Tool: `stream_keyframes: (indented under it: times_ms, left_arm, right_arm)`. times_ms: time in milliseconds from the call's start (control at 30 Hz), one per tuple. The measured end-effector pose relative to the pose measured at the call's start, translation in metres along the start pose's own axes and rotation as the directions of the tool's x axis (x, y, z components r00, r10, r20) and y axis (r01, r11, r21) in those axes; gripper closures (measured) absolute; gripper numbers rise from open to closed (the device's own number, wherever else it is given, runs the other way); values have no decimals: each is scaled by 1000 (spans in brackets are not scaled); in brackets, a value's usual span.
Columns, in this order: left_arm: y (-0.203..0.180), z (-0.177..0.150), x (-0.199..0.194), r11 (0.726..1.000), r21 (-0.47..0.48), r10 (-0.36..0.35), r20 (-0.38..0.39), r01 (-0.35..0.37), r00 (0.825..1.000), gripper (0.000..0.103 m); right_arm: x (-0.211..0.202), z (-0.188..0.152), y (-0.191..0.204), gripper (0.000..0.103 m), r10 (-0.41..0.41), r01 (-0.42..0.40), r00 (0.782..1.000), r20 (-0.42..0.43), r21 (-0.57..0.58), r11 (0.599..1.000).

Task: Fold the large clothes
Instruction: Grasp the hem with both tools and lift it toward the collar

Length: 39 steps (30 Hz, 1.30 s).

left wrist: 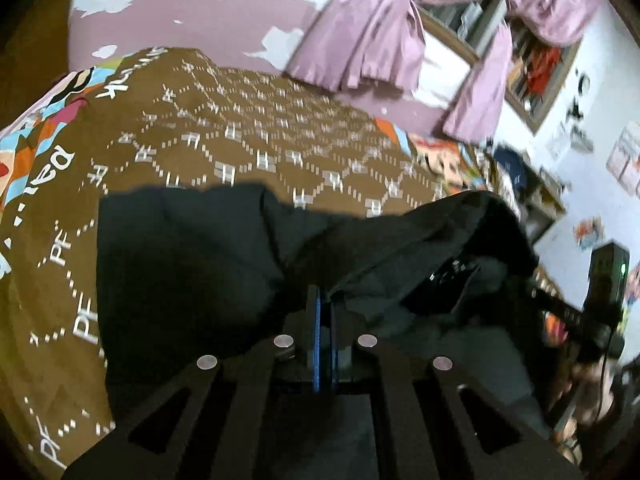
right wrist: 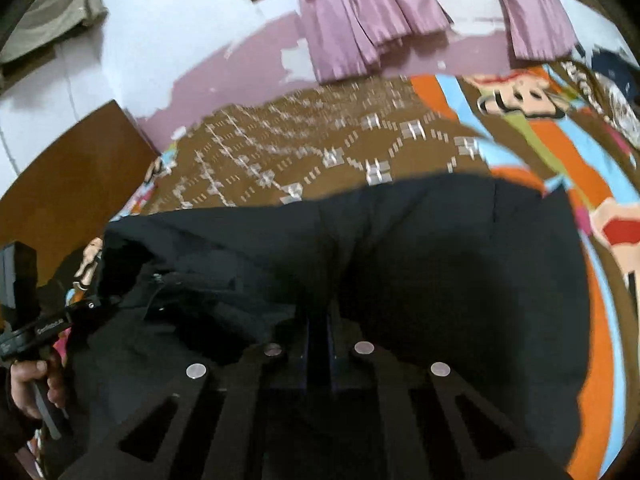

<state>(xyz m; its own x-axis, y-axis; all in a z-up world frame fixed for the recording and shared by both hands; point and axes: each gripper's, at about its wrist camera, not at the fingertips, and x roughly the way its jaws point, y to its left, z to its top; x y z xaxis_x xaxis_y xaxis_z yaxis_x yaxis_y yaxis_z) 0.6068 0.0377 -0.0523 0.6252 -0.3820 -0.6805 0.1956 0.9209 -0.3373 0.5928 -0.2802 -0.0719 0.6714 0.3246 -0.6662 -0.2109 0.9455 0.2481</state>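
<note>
A large black garment (left wrist: 192, 264) lies spread on a bed with a brown patterned cover (left wrist: 248, 136). My left gripper (left wrist: 325, 300) is shut on a fold of the black cloth, which rises in a ridge to the right. In the right wrist view the same black garment (right wrist: 460, 272) fills the middle, and my right gripper (right wrist: 319, 320) is shut on its edge. The left gripper's body and the hand holding it show at the left of the right wrist view (right wrist: 36, 332). The right gripper's body shows at the right of the left wrist view (left wrist: 600, 308).
Purple curtains (left wrist: 372, 36) hang at a window behind the bed. The wall (left wrist: 180, 16) is purple with peeling white patches. A colourful cartoon sheet (right wrist: 560, 152) covers the bed's right side. A brown wooden board (right wrist: 68, 176) stands left of the bed.
</note>
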Motion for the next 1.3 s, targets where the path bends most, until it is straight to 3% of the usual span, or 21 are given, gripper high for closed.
stream_keyframes:
  times_ms: [100, 200, 400, 533, 600, 667, 800, 933, 1033, 1100, 1200, 1300]
  left_arm:
    - [3, -10, 19, 1000, 0, 18, -33, -18, 999, 101]
    - [7, -19, 37, 999, 11, 30, -40, -30, 999, 101]
    - [15, -27, 38, 1000, 12, 12, -13, -11, 1000, 101]
    - [16, -27, 33, 1000, 11, 7, -2, -7, 1000, 101]
    - [16, -27, 31, 1000, 13, 5, 4, -5, 1000, 101]
    - [15, -27, 29, 1000, 13, 0, 10, 0, 1000, 101]
    - [12, -23, 24, 999, 44, -7, 21, 6, 1000, 101]
    - [4, -22, 16, 993, 117, -33, 24, 30, 999, 101]
    - [6, -22, 7, 992, 108, -63, 31, 59, 998, 100]
    - [6, -24, -7, 993, 106, -69, 86, 60, 994, 100]
    - [1, -24, -28, 990, 115, -109, 199, 87, 974, 100]
    - [-12, -14, -30, 981, 134, -165, 225, 137, 960, 100]
  right_arm:
    - [15, -6, -6, 98, -12, 13, 999, -32, 17, 1000]
    - [13, -11, -9, 97, 2, -1, 1000, -9, 45, 999]
    - [-28, -21, -11, 96, 32, -44, 993, 110, 101, 994]
    - [-65, -11, 1, 96, -16, 5, 970, 243, 46, 999]
    - [-64, 7, 13, 96, -15, 18, 968, 250, -13, 1000]
    - [-51, 24, 24, 96, 26, -14, 978, 209, -57, 998]
    - [2, 47, 37, 96, 107, -106, 994, 2, -99, 989]
    - [31, 29, 34, 96, 58, -80, 985, -162, -129, 988]
    - [36, 20, 28, 96, 73, -96, 979, -193, -111, 989]
    - [39, 19, 26, 97, 90, -109, 975, -204, -84, 990]
    - [48, 14, 21, 99, 99, -116, 971, -219, -64, 991]
    - [52, 11, 21, 99, 101, -119, 969, -227, -67, 991]
